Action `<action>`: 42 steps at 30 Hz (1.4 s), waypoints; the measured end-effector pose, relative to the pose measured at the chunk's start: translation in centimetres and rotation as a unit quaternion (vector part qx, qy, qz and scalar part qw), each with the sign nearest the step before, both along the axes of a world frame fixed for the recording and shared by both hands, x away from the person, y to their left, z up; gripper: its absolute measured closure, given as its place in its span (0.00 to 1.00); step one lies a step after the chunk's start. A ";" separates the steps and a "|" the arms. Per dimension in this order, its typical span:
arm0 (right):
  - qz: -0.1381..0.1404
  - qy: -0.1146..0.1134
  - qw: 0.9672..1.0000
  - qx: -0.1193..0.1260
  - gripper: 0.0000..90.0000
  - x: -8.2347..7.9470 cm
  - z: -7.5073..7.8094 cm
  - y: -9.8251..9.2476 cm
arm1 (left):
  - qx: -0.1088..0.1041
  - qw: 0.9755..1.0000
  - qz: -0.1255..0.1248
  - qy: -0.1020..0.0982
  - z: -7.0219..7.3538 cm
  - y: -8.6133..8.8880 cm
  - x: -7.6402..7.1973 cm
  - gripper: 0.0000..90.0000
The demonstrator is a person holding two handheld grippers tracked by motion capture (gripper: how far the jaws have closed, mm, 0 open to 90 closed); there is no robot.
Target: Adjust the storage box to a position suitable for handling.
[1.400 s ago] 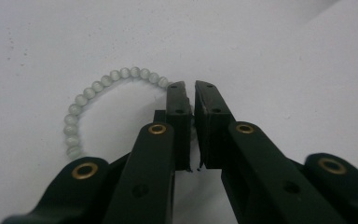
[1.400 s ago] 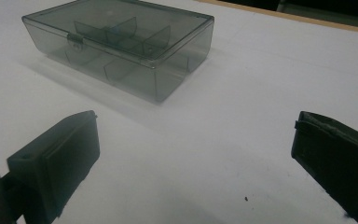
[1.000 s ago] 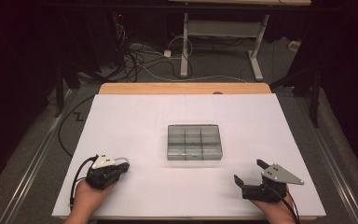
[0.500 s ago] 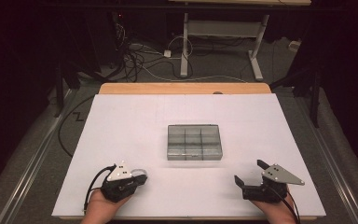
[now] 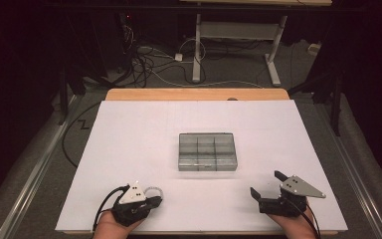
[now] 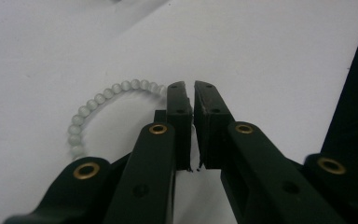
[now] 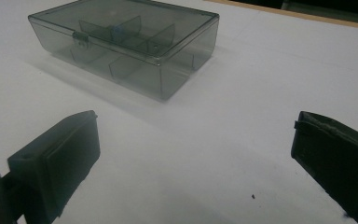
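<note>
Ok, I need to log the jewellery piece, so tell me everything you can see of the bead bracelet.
The bead bracelet is a ring of small, round, pale milky beads, glossy like glass or stone. It lies flat on the white table, near its front left corner. The left tongs are shut on one side of the loop, hiding that part. Nothing else touches it. In the high view it peeks out beside those tongs.

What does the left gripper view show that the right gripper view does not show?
The left gripper view has a bracelet of pale beads lying on the white sheet, with the left gripper shut on it at one end of the loop. The right gripper view has a grey clear box with dividers inside and its lid closed, and the right gripper with jaws wide open and nothing between them. Both have the same white table cover.
</note>
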State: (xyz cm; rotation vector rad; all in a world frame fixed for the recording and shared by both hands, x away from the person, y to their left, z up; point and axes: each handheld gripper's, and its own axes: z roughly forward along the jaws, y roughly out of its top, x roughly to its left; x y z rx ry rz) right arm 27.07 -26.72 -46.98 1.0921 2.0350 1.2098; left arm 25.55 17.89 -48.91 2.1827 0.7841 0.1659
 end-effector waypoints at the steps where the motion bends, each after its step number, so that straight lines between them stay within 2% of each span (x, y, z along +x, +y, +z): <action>1: 0.000 0.000 1.000 0.000 0.02 0.0 0.0 0.0 | 0.000 1.000 -0.002 0.001 0.0 0.0 0.0 0.93; 5: 0.001 0.002 1.000 -0.001 0.03 0.0 -0.1 0.1 | -0.003 1.000 -0.007 0.001 -0.1 0.0 0.1 0.91; 8: 0.000 0.003 1.000 0.000 0.04 0.0 -0.1 0.1 | -0.011 1.000 -0.009 -0.001 0.1 0.1 0.1 0.82; 10: 0.000 0.003 1.000 0.002 0.06 0.0 -0.1 0.1 | -0.017 1.000 -0.006 -0.010 0.2 0.3 0.1 0.79; 11: -0.001 0.004 1.000 0.002 0.06 0.0 -0.1 0.1 | -0.022 1.000 -0.003 -0.011 0.3 0.4 0.2 0.75; 13: -0.001 0.003 1.000 0.003 0.07 0.0 -0.1 0.1 | -0.028 1.000 0.001 -0.014 0.4 0.5 0.3 0.74; 14: 0.000 0.004 1.000 0.005 0.08 0.0 -0.1 0.0 | -0.034 0.999 0.007 -0.017 0.4 0.7 0.4 0.74; 15: -0.003 0.007 1.000 0.006 0.11 0.0 -0.1 0.0 | -0.042 0.999 0.023 -0.020 0.5 1.1 0.6 0.69; 17: -0.004 0.009 1.000 0.009 0.15 0.0 -0.1 0.0 | -0.054 0.997 0.039 -0.026 0.6 1.7 0.8 0.69; 18: -0.004 0.010 1.000 0.008 0.19 0.0 -0.1 -0.1 | -0.063 0.997 0.041 -0.024 0.7 2.1 1.1 0.69; 19: -0.003 0.010 1.000 0.007 0.19 0.1 -0.2 -0.1 | -0.063 0.997 0.041 -0.024 0.7 2.1 1.1 0.69; 20: -0.002 0.011 1.000 0.008 0.19 0.1 -0.2 -0.1 | -0.077 0.995 0.059 -0.019 0.9 2.9 1.5 0.69; 21: -0.003 0.013 1.000 0.009 0.20 0.2 -0.2 -0.1 | -0.077 0.995 0.059 -0.019 0.9 2.9 1.5 0.69; 23: 0.002 0.018 1.000 0.012 0.26 0.2 -0.3 -0.1 | -0.076 0.992 0.092 -0.025 0.9 3.7 2.0 0.74; 25: 0.004 0.019 1.000 0.012 0.28 0.2 -0.3 -0.1 | -0.070 0.991 0.108 -0.028 0.9 4.2 2.2 0.81; 28: 0.005 0.020 1.000 0.013 0.36 0.3 -0.3 -0.1 | -0.065 0.991 0.114 -0.031 0.8 4.5 2.4 0.88; 31: 0.008 0.023 0.999 0.023 0.50 0.4 -0.4 -0.4 | -0.061 0.990 0.123 -0.031 0.6 4.9 2.7 0.97; 34: 0.008 0.024 0.999 0.025 0.62 0.5 -0.4 -0.5 | -0.059 0.990 0.122 -0.028 0.4 5.1 2.9 0.98; 39: 0.010 0.037 0.999 0.031 0.83 0.5 -0.4 -0.4 | -0.055 0.990 0.126 -0.038 0.2 5.0 3.2 0.98; 40: 0.012 0.037 0.999 0.031 0.87 0.6 -0.4 -0.4 | -0.055 0.989 0.128 -0.046 0.3 5.0 3.3 0.98; 41: 0.012 0.035 0.999 0.029 0.91 0.6 -0.3 -0.4 | -0.055 0.989 0.128 -0.046 0.3 5.0 3.3 0.98; 42: 0.010 0.032 0.999 0.028 0.96 0.7 -0.3 -0.4 | -0.057 0.987 0.137 -0.055 0.3 5.0 3.5 0.98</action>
